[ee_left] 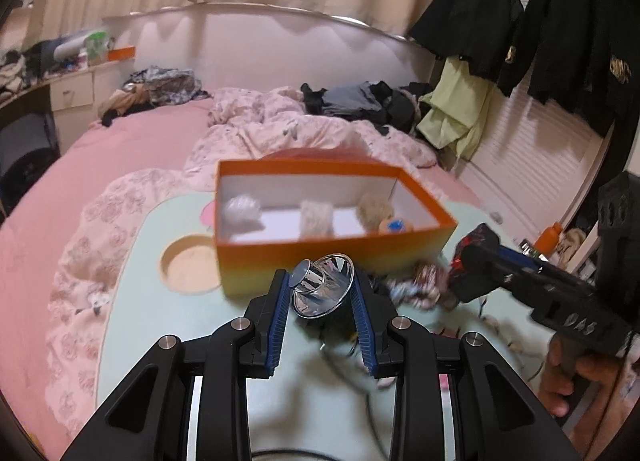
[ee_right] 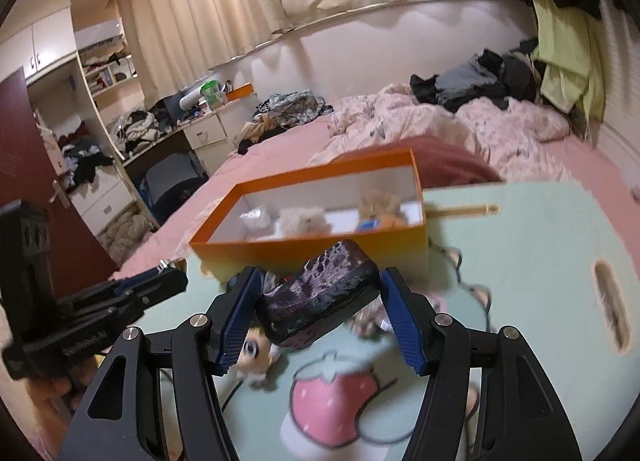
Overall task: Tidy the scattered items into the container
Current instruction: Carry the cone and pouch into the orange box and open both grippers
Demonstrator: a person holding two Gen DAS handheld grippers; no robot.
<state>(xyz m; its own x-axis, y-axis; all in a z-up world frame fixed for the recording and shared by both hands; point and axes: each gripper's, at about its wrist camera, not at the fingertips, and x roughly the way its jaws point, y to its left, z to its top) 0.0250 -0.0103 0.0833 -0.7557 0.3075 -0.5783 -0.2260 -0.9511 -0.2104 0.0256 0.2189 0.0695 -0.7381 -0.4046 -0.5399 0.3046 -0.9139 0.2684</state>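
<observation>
Cables [ee_right: 476, 293] and toys [ee_right: 256, 357] crowd orange box [ee_right: 304, 257].

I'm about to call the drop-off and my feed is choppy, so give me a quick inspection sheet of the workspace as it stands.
Surface: mint green table with a strawberry print, set on a pink bed.
Job's things: orange box open, three fluffy items already inside; shiny metal funnel-shaped piece; dark case.
Clutter: patterned fabric bundle beside the box; small doll face on the table.
Grippers: left gripper closed on the metal piece; right gripper closed on the dark case, both raised in front of the box.
Cables: thin dark cable trailing over the table.
Surroundings: unmade bedding, clothes piles, hanging jackets, cluttered desk.
</observation>
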